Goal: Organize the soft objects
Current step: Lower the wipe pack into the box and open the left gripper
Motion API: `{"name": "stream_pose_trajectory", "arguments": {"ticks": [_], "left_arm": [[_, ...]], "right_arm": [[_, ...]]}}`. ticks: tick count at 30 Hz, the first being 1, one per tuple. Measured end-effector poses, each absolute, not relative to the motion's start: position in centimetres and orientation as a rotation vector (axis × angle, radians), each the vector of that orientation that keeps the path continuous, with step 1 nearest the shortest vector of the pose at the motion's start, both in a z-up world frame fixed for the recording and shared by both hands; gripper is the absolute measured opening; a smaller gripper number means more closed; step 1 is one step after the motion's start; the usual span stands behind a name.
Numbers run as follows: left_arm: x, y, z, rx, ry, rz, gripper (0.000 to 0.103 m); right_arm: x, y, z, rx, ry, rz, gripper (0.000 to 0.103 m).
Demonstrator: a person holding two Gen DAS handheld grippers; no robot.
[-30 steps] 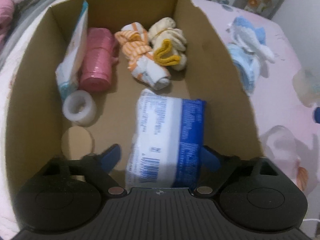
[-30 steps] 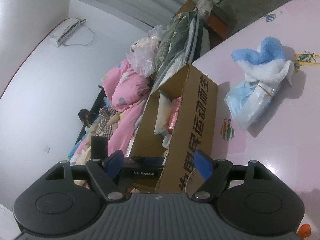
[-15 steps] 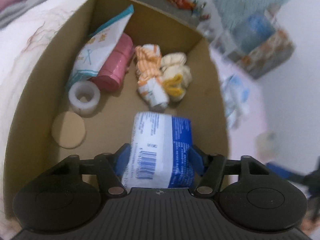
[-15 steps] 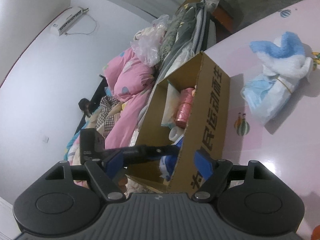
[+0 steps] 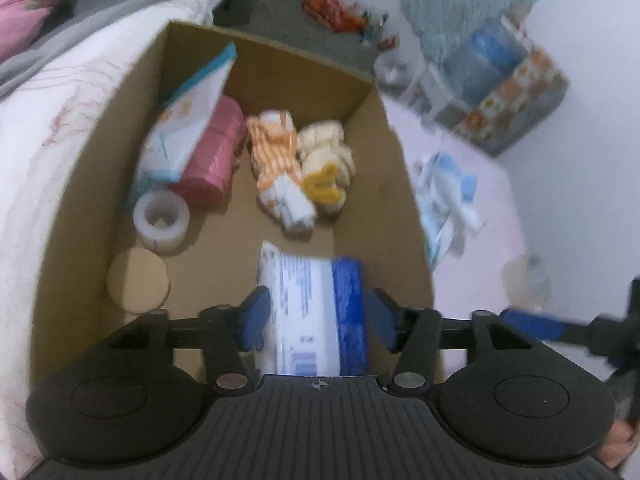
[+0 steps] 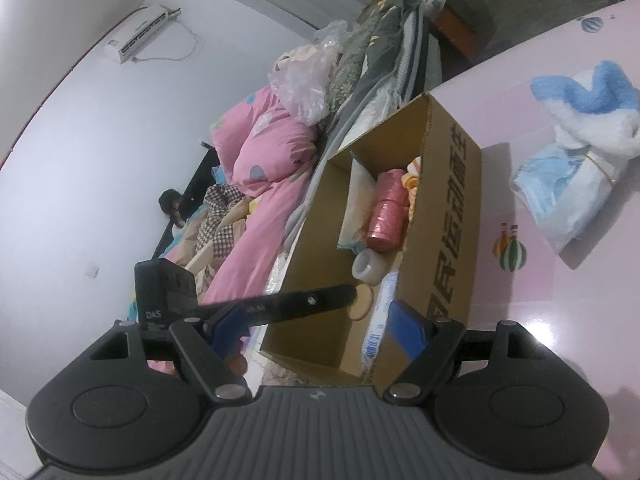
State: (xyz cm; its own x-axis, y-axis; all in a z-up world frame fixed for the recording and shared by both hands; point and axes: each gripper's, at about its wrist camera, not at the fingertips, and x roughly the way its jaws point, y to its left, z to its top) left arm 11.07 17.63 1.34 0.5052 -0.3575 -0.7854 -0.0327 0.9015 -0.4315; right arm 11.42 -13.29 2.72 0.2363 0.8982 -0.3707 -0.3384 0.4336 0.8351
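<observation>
An open cardboard box [image 5: 404,184] holds a white and blue tissue pack [image 5: 312,312], orange striped socks [image 5: 280,168], cream socks [image 5: 328,160], a pink roll [image 5: 212,156], a white tape roll [image 5: 160,216] and a paper packet [image 5: 188,128]. My left gripper [image 5: 316,320] hovers over the box's near end, its fingers either side of the tissue pack with small gaps. My right gripper [image 6: 320,330] is open and empty beside the box [image 6: 444,216], over the pink table. A blue and white plush on a blue bag [image 6: 576,136] lies on the table.
Pink bedding and piled clothes [image 6: 264,152] lie behind the box. The plush bundle [image 5: 444,200] sits right of the box in the left wrist view. Shelves with blue bottles [image 5: 500,72] stand far right. The right gripper's arm [image 5: 560,328] shows at the right edge.
My left gripper has risen and pulled back from the box, and its fingers have parted from the tissue pack, which stays in the box. The right gripper has shifted, showing more of the box inside.
</observation>
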Motion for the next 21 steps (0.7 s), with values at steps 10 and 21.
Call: {"name": "stream_pose_trajectory", "arguments": {"ticks": [10, 21], "left_arm": [[13.1, 14.0, -2.9, -0.201, 1.214, -0.173, 0.094], [13.2, 14.6, -3.3, -0.301, 1.24, -0.166, 0.073]], "right_arm": [[11.6, -15.2, 1.6, 0.73, 0.983, 0.944, 0.05], [11.8, -15.8, 0.6, 0.763, 0.986, 0.948, 0.05]]}}
